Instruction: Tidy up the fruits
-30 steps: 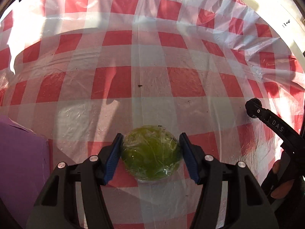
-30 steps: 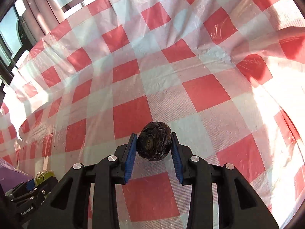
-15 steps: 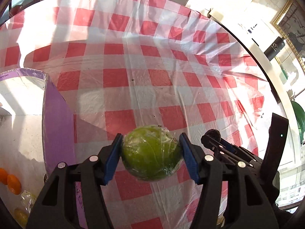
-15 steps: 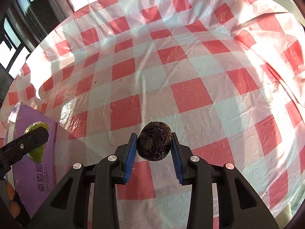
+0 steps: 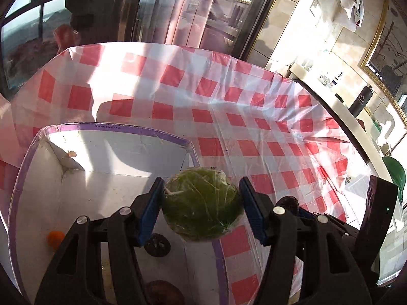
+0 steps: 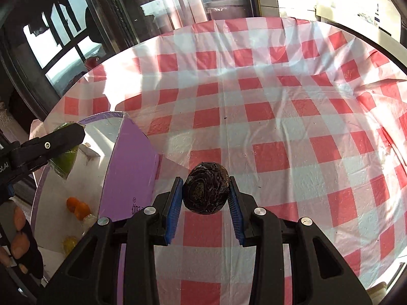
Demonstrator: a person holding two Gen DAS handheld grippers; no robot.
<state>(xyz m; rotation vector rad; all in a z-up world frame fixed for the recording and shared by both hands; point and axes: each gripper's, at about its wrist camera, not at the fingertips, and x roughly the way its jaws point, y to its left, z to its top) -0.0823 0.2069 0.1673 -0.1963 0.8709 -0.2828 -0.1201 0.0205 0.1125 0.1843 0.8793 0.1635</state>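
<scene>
A round green fruit wrapped in clear film sits clamped between the blue pads of the left tongs, held in the air over the near right wall of an open box. The box has purple outer sides and a white inside. On its floor lie a small orange fruit, a dark round fruit partly hidden by the left finger, and another brownish one at the bottom edge of the left wrist view.

The right tongs are closed on a dark, wrinkled round fruit, also wrapped in film, pinched by the blue pads on both sides. It hangs over the checked cloth just right of the box's purple wall, not over the opening. From this side the left tongs show at the left edge with the green fruit above the box interior, where two orange fruits and a pale yellow one rest. Fingers of the person's hand appear at the lower left.

The tabletop is covered with a red and white checked plastic cloth, creased and sunlit, otherwise bare around the box. Windows and pink curtains stand behind it
</scene>
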